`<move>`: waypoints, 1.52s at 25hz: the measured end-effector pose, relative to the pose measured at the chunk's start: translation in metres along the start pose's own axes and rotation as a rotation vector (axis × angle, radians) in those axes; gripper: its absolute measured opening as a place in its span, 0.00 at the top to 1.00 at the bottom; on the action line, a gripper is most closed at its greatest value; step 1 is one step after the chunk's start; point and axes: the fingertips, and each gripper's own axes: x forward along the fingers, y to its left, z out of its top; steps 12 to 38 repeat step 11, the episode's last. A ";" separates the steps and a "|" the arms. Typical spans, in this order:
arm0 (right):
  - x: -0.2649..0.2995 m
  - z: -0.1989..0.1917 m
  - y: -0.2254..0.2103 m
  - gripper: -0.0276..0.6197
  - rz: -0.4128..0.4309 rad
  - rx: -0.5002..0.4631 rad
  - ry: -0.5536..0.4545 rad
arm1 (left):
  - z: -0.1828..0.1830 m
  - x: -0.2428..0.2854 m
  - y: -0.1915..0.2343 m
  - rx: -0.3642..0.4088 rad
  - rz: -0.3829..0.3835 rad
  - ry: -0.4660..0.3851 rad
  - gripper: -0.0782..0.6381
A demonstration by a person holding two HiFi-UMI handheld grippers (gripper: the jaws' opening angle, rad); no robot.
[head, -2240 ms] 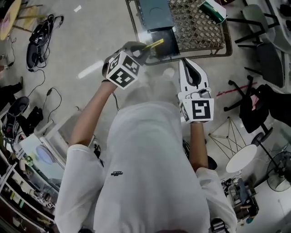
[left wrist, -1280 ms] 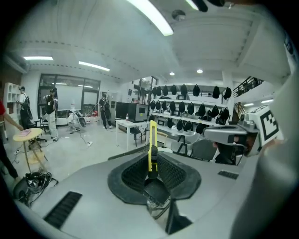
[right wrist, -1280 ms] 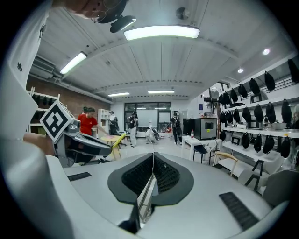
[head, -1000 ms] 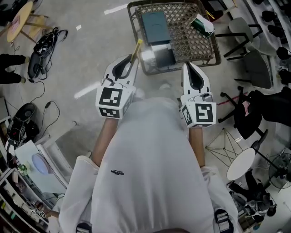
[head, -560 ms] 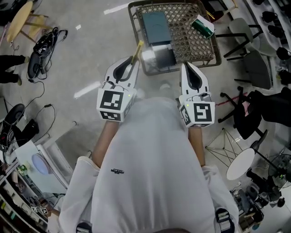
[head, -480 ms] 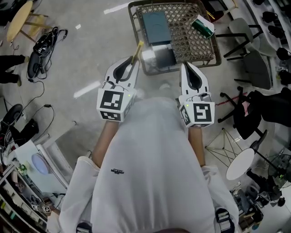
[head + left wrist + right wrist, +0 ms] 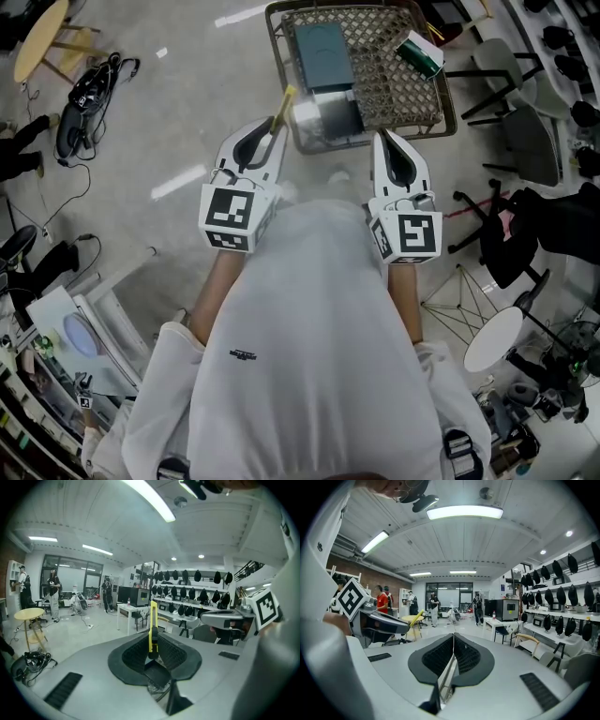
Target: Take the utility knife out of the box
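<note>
LAB FLOOR: A large, open robotics lab or workshop. Strip lights (image 7: 464, 512) run across a ribbed ceiling, and a bare, pale floor (image 7: 187, 112) stretches to glass doors (image 7: 449, 595) far ahead of the right gripper (image 7: 453, 639), where several people (image 7: 434, 603) stand. To that gripper's right, wall shelves (image 7: 562, 616) hold rows of dark, rounded, headgear-like items (image 7: 555, 569). Ahead of the left gripper (image 7: 152, 641), a white table (image 7: 129, 609) bears a black box-shaped appliance (image 7: 133, 596). To its left are a round wooden table (image 7: 29, 616) and a tangle of cables (image 7: 28, 663).
</note>
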 end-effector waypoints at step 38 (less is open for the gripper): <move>-0.006 -0.002 -0.011 0.96 -0.023 0.006 -0.011 | -0.006 0.006 -0.009 0.005 -0.019 0.017 0.81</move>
